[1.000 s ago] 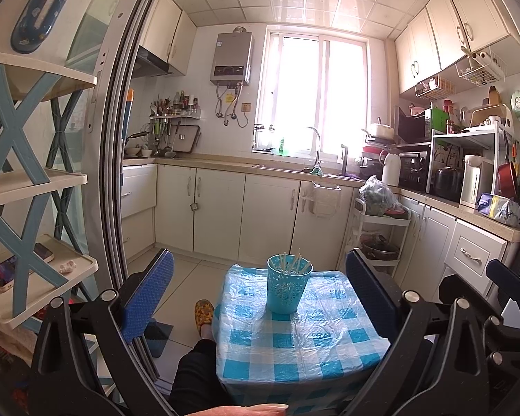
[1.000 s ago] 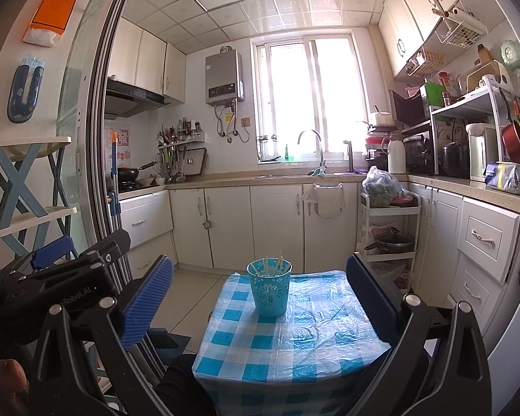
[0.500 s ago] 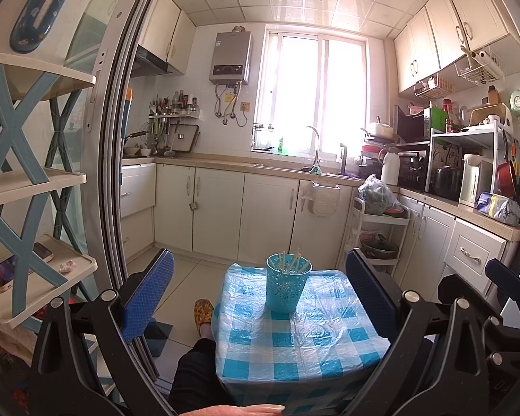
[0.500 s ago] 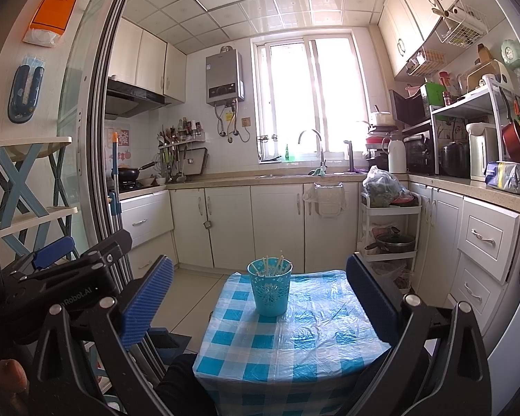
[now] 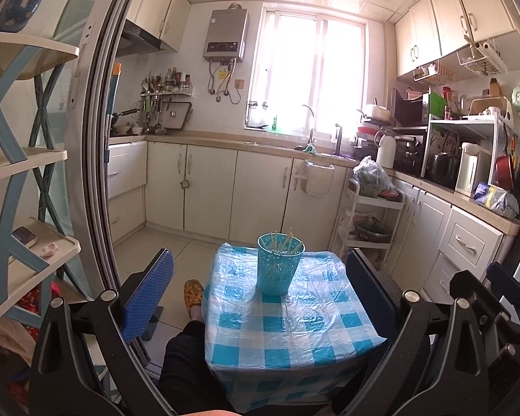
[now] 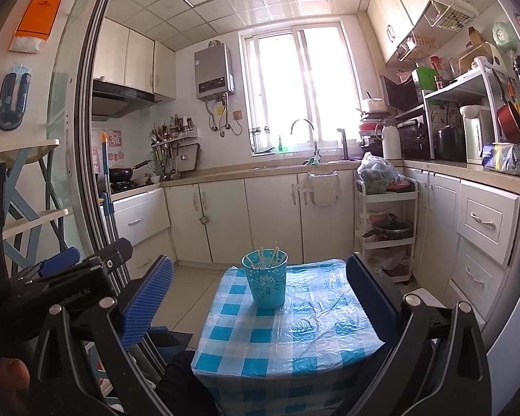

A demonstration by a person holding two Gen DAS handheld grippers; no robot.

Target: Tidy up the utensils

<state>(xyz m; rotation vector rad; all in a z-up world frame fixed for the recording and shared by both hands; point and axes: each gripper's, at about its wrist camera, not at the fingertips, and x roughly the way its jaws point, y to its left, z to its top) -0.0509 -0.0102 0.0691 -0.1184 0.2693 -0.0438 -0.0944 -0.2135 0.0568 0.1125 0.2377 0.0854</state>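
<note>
A turquoise perforated cup [image 5: 279,264] stands upright on the far half of a small table with a blue-and-white checked cover [image 5: 287,326]. Several pale chopsticks [image 5: 283,242] stand inside it. The cup also shows in the right wrist view [image 6: 266,278], with its chopsticks [image 6: 265,257] and the table cover [image 6: 287,339]. My left gripper [image 5: 260,287] is open and empty, held above the near side of the table. My right gripper [image 6: 260,289] is open and empty, at a similar height. The left gripper's body [image 6: 69,277] shows at the left of the right wrist view.
White kitchen cabinets [image 5: 225,190] and a sink counter run behind the table. A white trolley with pots [image 5: 371,218] stands at the right. A sliding door frame [image 5: 97,173] and a blue-and-cream shelf [image 5: 20,228] are at the left. A person's leg [image 5: 183,360] and slipper [image 5: 193,293] are beside the table.
The views have shifted only slightly. Both grippers stay open and empty, and the cup has not moved.
</note>
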